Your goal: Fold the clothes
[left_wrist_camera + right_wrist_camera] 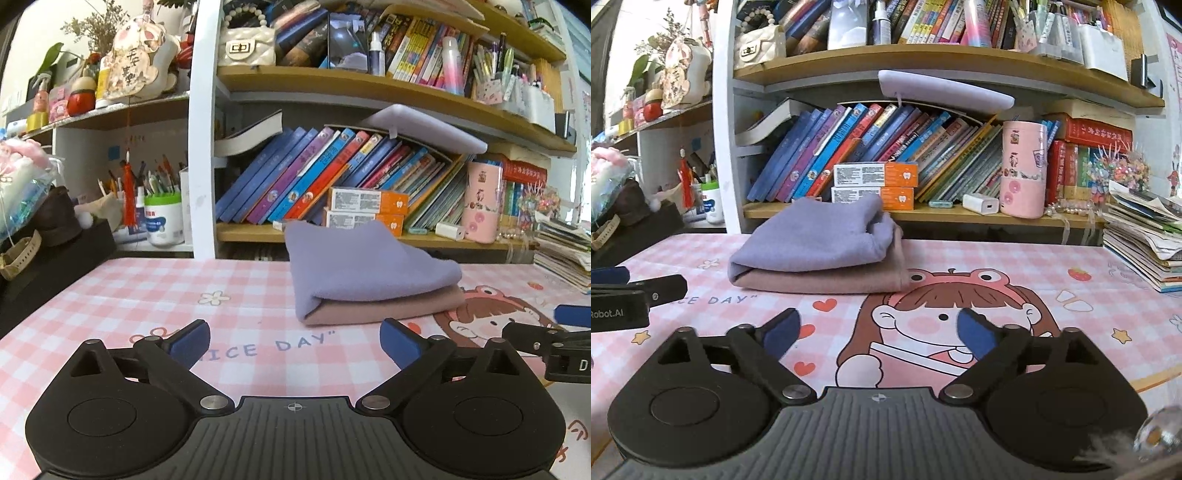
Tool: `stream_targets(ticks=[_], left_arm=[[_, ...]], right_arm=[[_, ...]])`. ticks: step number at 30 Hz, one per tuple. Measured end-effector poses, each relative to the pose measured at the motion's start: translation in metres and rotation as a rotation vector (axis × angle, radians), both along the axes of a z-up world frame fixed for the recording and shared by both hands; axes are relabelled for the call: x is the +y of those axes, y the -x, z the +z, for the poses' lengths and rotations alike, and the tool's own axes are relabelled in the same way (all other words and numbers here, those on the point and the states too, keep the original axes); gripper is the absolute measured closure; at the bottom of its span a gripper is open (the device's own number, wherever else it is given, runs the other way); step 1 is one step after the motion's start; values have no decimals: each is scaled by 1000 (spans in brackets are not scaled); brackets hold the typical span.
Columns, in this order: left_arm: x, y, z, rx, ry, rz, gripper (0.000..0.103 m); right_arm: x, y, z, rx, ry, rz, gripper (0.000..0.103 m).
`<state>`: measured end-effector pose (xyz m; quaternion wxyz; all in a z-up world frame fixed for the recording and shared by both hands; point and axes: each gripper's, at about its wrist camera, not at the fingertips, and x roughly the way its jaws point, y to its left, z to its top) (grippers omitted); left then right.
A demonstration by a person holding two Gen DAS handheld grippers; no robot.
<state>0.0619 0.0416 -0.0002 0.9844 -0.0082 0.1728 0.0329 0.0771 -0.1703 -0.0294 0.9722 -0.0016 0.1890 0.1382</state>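
A folded lavender cloth lies on top of a folded dusty-pink cloth on the pink checked desk mat. The stack also shows in the right wrist view, lavender over pink. My left gripper is open and empty, a short way in front of the stack. My right gripper is open and empty, in front of the stack and to its right. Each gripper shows at the edge of the other's view, the right one and the left one.
A bookshelf full of leaning books stands right behind the mat. A pile of magazines sits at the right edge. A black box with a watch and clutter sits at the left. A pink tumbler stands on the shelf.
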Motion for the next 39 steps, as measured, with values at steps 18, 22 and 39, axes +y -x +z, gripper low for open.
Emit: stream_targets(ticks=[18, 22, 39], left_arm=[[-3, 0, -1, 7, -29, 24, 0], [-4, 0, -1, 6, -33, 16, 0], [-4, -1, -2, 10, -37, 15, 0]], right_arm=[[7, 0, 0, 1, 39, 3, 0], [7, -1, 0, 4, 41, 4, 0], [7, -2, 0, 12, 38, 8, 0]])
